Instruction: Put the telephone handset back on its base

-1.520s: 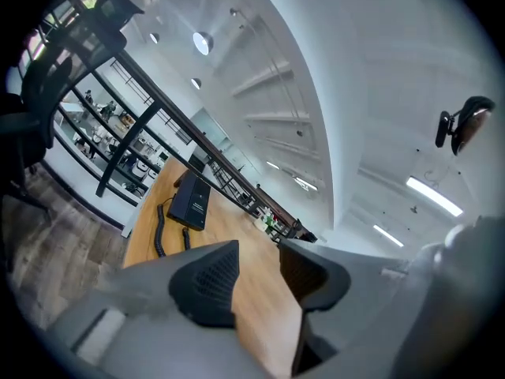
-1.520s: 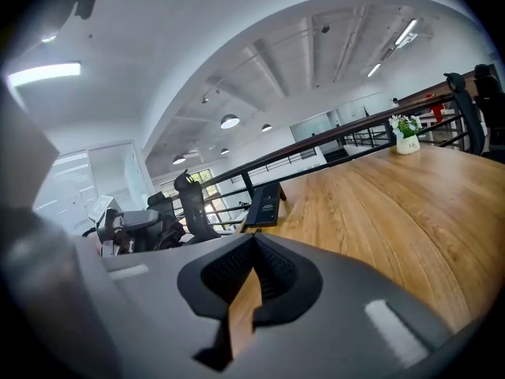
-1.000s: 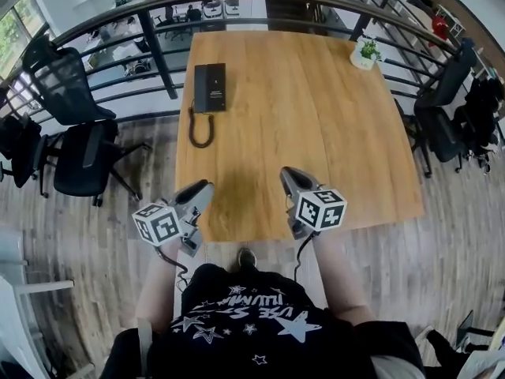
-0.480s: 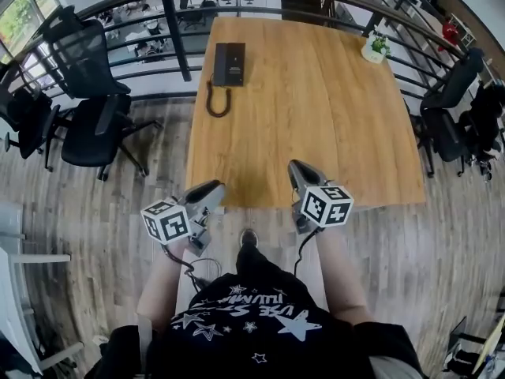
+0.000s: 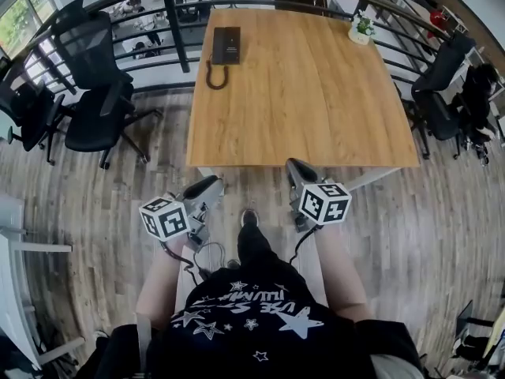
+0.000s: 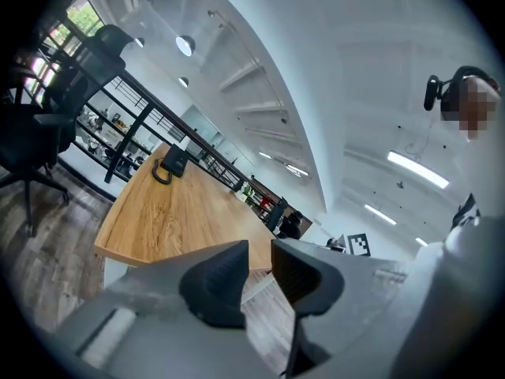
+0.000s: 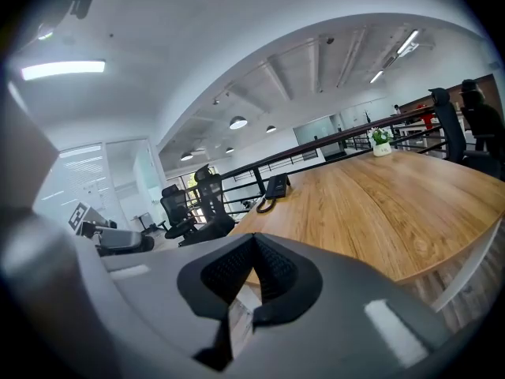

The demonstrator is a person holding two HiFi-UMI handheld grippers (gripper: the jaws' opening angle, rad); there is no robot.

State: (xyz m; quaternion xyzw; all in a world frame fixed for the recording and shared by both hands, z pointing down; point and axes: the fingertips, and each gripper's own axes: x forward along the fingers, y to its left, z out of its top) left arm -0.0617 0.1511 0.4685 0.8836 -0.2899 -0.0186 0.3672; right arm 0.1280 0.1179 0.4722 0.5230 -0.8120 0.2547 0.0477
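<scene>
The black telephone (image 5: pixel 226 46) sits at the far left corner of the wooden table (image 5: pixel 316 109), its coiled cord (image 5: pixel 215 77) looped in front of it. It is too small to tell how the handset lies. The same telephone (image 6: pixel 173 162) shows far off in the left gripper view and, as the telephone (image 7: pixel 276 186), in the right gripper view. My left gripper (image 5: pixel 210 185) hangs over the floor short of the table's near edge; its jaws have just been closing, a narrow gap remains and nothing is between them. My right gripper (image 5: pixel 294 167) is beside it, shut and empty.
Black office chairs (image 5: pixel 99 101) stand left of the table, and more chairs (image 5: pixel 438 93) to its right. A dark railing (image 5: pixel 177 30) runs behind the table. A small potted plant (image 5: pixel 362 27) stands at the far right corner. Plank floor lies underfoot.
Both grippers and the view have drawn back from the table. The grippers were over its near edge and now hang over the floor. The table sits higher and smaller in the picture.
</scene>
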